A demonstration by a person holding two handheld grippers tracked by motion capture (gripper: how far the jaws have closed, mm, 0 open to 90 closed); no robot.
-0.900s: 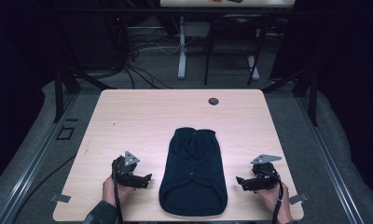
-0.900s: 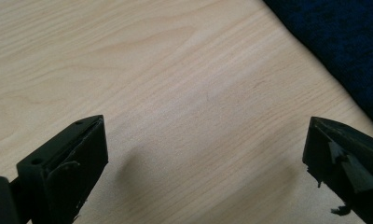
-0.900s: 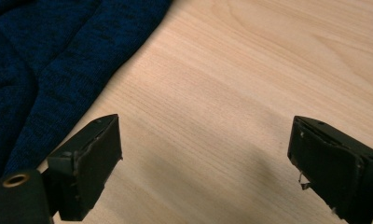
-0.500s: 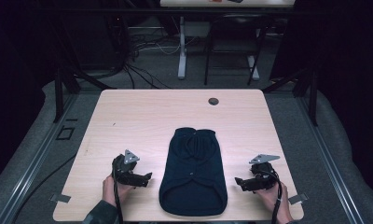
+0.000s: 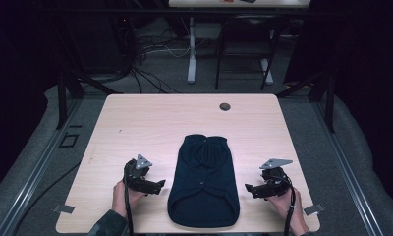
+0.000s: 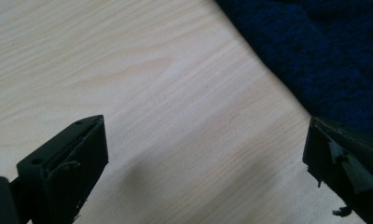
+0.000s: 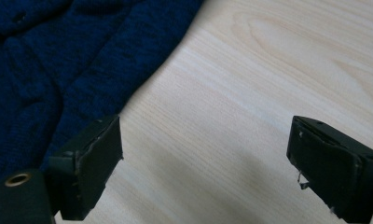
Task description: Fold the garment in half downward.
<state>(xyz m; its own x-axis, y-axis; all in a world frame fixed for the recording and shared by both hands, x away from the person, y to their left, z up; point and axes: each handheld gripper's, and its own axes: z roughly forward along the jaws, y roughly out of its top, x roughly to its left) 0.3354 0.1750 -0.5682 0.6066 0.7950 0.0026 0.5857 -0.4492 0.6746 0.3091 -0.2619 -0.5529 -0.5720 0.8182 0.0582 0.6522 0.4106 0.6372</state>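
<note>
The dark blue sweater [image 5: 203,182] lies untouched on the table [image 5: 150,123]; left gripper [image 5: 155,186] and right gripper [image 5: 249,189] flank it, jaws spread, nothing grasped yet.

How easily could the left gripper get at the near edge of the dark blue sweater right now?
Probably yes: the left gripper sits open beside the sweater, with bare table between them.
</note>
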